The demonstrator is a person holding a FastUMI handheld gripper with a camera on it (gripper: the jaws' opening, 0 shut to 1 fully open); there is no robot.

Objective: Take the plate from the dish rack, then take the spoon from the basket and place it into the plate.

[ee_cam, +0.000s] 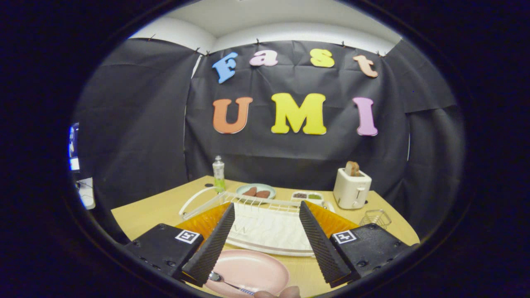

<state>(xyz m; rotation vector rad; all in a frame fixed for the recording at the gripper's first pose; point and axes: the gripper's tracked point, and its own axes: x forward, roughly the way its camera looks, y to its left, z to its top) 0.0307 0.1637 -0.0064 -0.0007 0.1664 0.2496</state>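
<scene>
**Spoon resting on the plate, your fingers spread wide**

Your gripper (267, 209) hangs above the near edge of the wooden table (145, 211) with its two fingers set well apart and nothing between them: released, gripping nothing. Down below and between the fingers sits the pink plate (252, 271), flat on the table, right at the near edge. The spoon (225, 282) lies on the plate's near left part, its bowl just beside the base of your left finger and its handle running off to the right towards the near rim. At the very near edge, just right of the handle's end, a fingertip (285, 292) of a person peeks in.

Just beyond the plate you have the white dish rack (265, 227), standing on an orange tray (203, 221), its wire rail crossing between your fingertips. The rack looks bare of dishes from here. Farther off, a pale green plate (256, 190) carries two brown pieces, and to its left a clear bottle (218, 174) stands upright. Right of the green plate there is a small white dish (307, 196) with two compartments, then a cream toaster (352, 188) with toast poking up. The wire basket (376, 217) sits near the toaster on the right, beyond your right finger.
</scene>
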